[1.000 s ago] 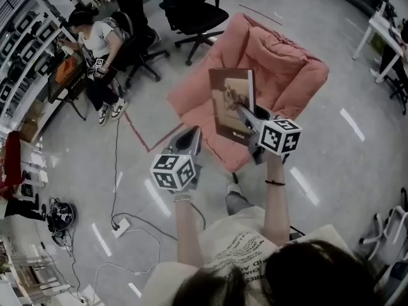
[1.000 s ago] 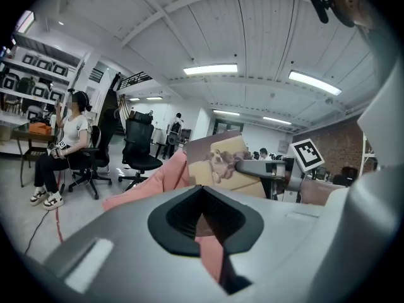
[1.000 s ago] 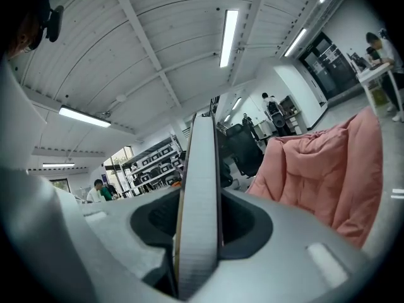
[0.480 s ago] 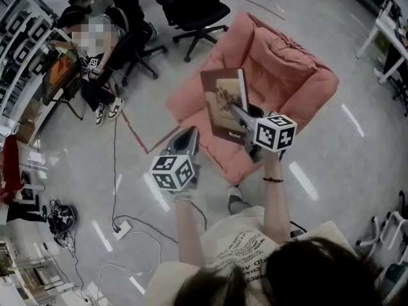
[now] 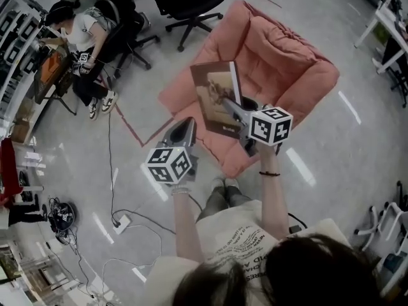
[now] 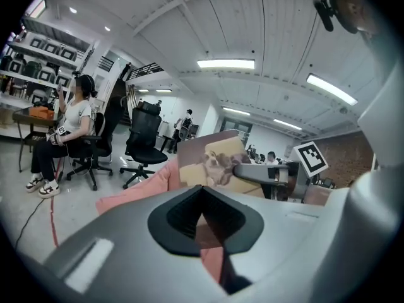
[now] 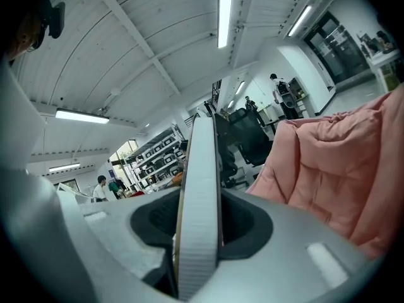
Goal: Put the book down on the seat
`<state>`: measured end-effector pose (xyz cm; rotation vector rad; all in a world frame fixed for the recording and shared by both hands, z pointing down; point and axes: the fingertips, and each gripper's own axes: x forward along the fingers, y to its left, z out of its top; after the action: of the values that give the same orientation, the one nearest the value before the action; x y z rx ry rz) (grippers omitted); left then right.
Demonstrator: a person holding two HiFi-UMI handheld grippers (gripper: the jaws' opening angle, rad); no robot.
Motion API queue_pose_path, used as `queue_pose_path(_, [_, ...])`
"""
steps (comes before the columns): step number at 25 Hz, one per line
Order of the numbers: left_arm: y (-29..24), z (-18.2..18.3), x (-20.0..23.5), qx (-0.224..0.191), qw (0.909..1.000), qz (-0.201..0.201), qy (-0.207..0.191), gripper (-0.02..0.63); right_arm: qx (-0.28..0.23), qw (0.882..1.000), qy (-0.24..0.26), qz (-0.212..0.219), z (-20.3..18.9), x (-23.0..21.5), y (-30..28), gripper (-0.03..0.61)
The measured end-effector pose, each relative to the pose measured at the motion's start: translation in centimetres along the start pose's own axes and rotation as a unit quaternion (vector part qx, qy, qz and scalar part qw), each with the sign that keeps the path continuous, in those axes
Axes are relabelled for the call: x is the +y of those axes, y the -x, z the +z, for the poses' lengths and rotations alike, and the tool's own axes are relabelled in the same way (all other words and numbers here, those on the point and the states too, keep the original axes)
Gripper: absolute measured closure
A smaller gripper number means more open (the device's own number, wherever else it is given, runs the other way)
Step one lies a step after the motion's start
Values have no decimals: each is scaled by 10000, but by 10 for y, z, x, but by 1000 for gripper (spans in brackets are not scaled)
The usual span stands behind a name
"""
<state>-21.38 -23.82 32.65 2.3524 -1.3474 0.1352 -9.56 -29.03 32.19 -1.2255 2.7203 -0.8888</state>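
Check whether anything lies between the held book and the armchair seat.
Nothing visible does. The book, clamped on edge in the right gripper, hangs above the pink armchair's seat, whose visible cushion is bare. The left gripper is off to the side, near the front edge. The patch under the book is hidden.

Brown book (image 5: 215, 97) upright, seemingly over pink seat (image 5: 287, 56)

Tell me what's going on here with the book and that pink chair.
A person stands in front of a pink armchair with a gripper in each hand. The right claw is clamped on a book, holding it upright on its edge over the chair's seat. It does not look set down yet. The left claw holds nothing and hangs beside the chair's front corner.
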Motion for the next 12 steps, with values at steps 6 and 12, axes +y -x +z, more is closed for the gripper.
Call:
queue_pose_path(6, [-16,-7,2,134,9998,-154,68,620,62,9999,-78,-86,-7,-7,-4,430])
queue_pose_path(12, [-42,-5,6,344,9989,-309,27,620,58,9995,-304,-47,-3,-21,-18,430])
